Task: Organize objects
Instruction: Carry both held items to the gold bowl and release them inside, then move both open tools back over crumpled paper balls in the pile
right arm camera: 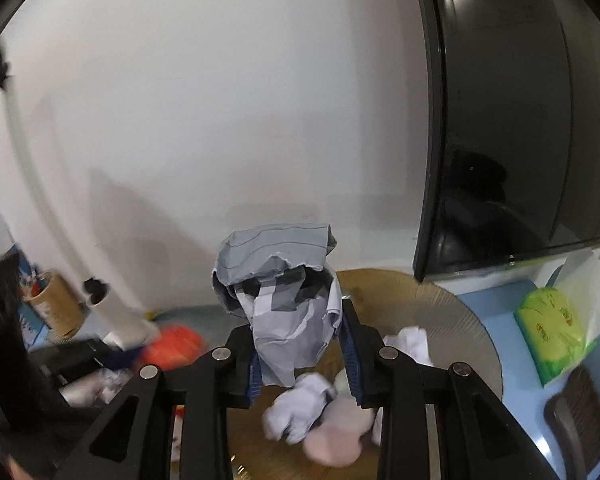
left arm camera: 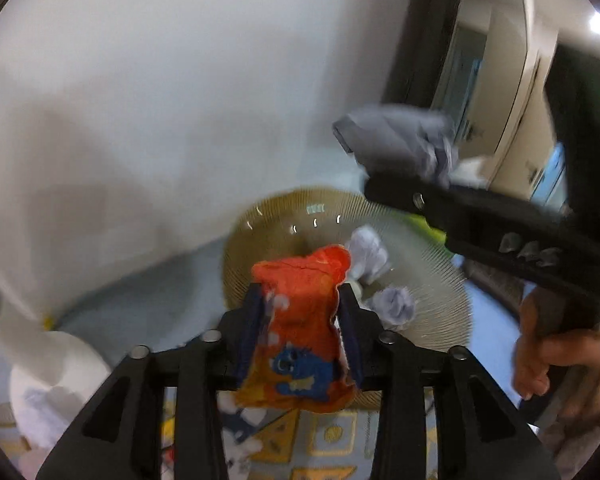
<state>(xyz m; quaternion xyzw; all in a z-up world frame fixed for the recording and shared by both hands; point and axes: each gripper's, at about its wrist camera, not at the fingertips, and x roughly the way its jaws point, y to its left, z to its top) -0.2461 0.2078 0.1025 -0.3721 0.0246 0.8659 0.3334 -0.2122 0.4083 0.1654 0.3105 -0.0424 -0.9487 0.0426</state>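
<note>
Above the ribbed plate's point(left arm camera: 428, 304) rim, left gripper point(left arm camera: 300, 312) pinches an orange packet point(left arm camera: 300, 320), right gripper point(right arm camera: 300, 344) crumpled paper point(right arm camera: 276, 280).

Blurred white vase point(left arm camera: 48, 372), cut by frame edge

Black fingers point(left arm camera: 256, 332), blue pads, silver screws

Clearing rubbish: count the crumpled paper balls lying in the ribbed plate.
2 in the left wrist view: one paper ball beyond the orange packet, another to its right. More may be hidden.
</note>
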